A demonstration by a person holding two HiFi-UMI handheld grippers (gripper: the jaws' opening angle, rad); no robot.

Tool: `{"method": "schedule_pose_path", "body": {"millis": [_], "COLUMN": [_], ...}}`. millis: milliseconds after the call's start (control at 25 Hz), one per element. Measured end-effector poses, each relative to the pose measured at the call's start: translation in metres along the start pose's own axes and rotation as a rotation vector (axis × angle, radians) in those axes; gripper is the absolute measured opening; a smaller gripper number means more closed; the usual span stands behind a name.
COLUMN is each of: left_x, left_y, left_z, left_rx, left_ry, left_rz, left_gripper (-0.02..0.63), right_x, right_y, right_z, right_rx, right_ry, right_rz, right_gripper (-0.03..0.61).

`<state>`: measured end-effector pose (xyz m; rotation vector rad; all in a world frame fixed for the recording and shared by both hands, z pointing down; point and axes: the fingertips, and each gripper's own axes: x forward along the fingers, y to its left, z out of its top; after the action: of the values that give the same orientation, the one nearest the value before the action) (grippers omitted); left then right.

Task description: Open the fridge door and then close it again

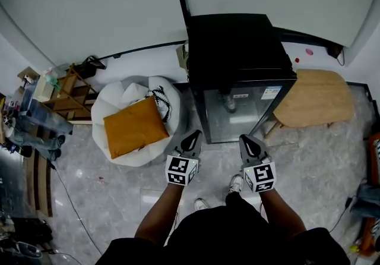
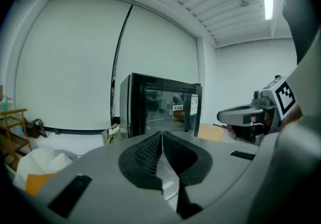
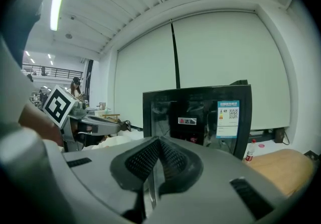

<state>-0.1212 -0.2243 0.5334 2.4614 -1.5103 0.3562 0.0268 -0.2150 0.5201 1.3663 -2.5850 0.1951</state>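
Fridge (image 1: 237,62): a small black cabinet standing on the grey floor (image 1: 119,198) against the pale wall (image 1: 89,8), directly ahead of me. Its glass door (image 1: 234,118) faces me and is fully closed, flush with the cabinet. An energy label (image 1: 270,92) sits at the door's upper corner on my right. My left tongs (image 1: 193,134) point at the left part of the door, short of it and not touching. The jaws are pressed together tip to tip and grip nothing. My right tongs (image 1: 244,138) point at the right part of the door, also clear of it. Their jaws are likewise closed on each other with nothing between them. The two tongs are held side by side. Just beside the fridge on the right stands a low wooden stool (image 1: 312,97). The right gripper view shows a small bottle (image 3: 249,156) with a red cap just right of the cabinet. To the left of the fridge lies a white beanbag (image 1: 119,100) with an orange cushion (image 1: 135,126) on it. Beyond that, a wooden shelf (image 1: 65,88) stands by the wall.
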Motion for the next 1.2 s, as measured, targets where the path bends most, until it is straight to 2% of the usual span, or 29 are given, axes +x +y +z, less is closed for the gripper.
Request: {"method": "schedule_pose_path", "body": {"millis": [360, 640, 680, 760, 1200], "left_x": [0.035, 0.056, 0.061, 0.07, 0.103], "left_y": [0.036, 0.064, 0.066, 0.069, 0.082], "left_z": [-0.011, -0.007, -0.006, -0.005, -0.016], "left_rx": [-0.014, 0.022, 0.028, 0.036, 0.014], "left_ry": [0.034, 0.051, 0.051, 0.056, 0.09], "left_rz": [0.074, 0.106, 0.101, 0.084, 0.07], "left_gripper": [0.025, 0.028, 0.044, 0.132, 0.16], "right_x": [0.025, 0.03, 0.03, 0.03, 0.025], "right_y": [-0.018, -0.016, -0.013, -0.008, -0.009], "right_z": [-0.012, -0.022, -0.024, -0.027, -0.034], "right_rx": [0.04, 0.026, 0.017, 0.012, 0.021], "right_ry": [0.03, 0.055, 0.056, 0.055, 0.062], "right_rz": [0.034, 0.112, 0.125, 0.142, 0.197], "right_gripper": [0.017, 0.018, 0.018, 0.018, 0.018]}}
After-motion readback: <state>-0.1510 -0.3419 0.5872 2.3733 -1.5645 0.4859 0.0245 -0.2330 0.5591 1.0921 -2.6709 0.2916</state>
